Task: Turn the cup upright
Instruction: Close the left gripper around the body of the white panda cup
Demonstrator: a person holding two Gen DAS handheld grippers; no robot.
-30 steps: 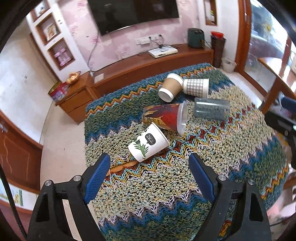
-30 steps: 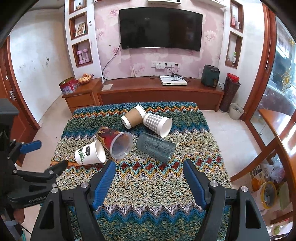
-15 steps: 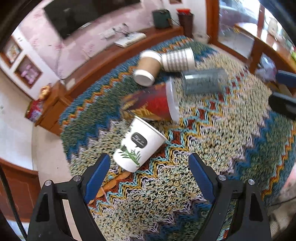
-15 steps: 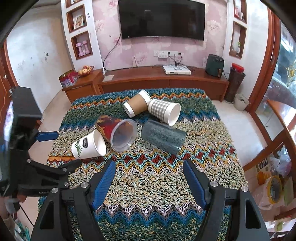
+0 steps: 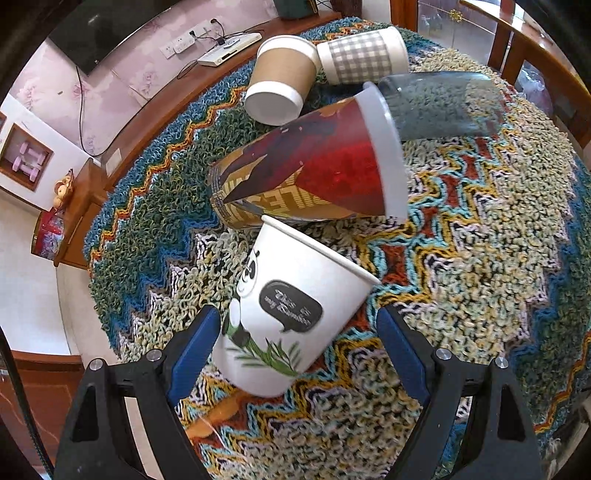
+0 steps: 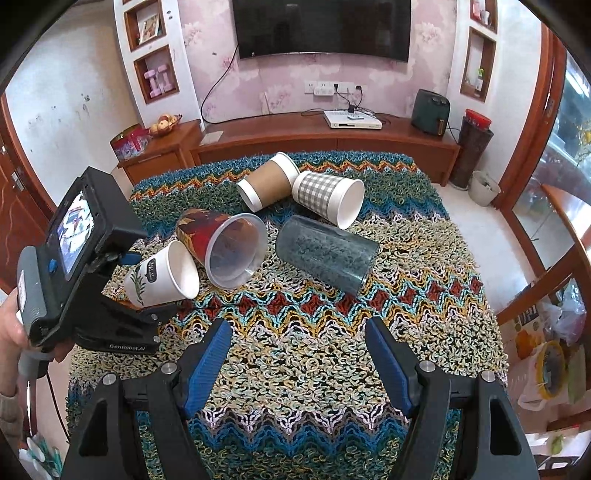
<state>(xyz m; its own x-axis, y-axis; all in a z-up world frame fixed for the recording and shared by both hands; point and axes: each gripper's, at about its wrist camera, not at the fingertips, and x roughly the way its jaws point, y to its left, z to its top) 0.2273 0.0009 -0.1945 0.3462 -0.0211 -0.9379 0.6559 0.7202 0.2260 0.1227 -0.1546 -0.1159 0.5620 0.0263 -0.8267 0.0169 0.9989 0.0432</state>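
On the knitted zigzag cloth (image 6: 332, 354), the white panda cup (image 5: 288, 317) was seen lying on its side just beside the red cup (image 5: 314, 177), bracketed by the wide-open, empty left gripper (image 5: 295, 339), so closing was judged next, while the right gripper (image 6: 299, 354) was held open, empty, well apart.

The base of the white panda cup (image 5: 284, 314) sits between the left gripper's (image 5: 299, 347) blue fingers (image 5: 194, 347), its contact with them impossible to judge; the lettering in its black speech bubble is blurred. From the right wrist view the left gripper's body (image 6: 92, 258) covers that cup's base, and its small screen is too small to read. The red printed cup (image 5: 314, 173) hides part of the clear tumbler (image 5: 443, 103). The television (image 6: 321, 26) is cut off by the frame's top edge, as is the counter (image 6: 388, 443) at the bottom.
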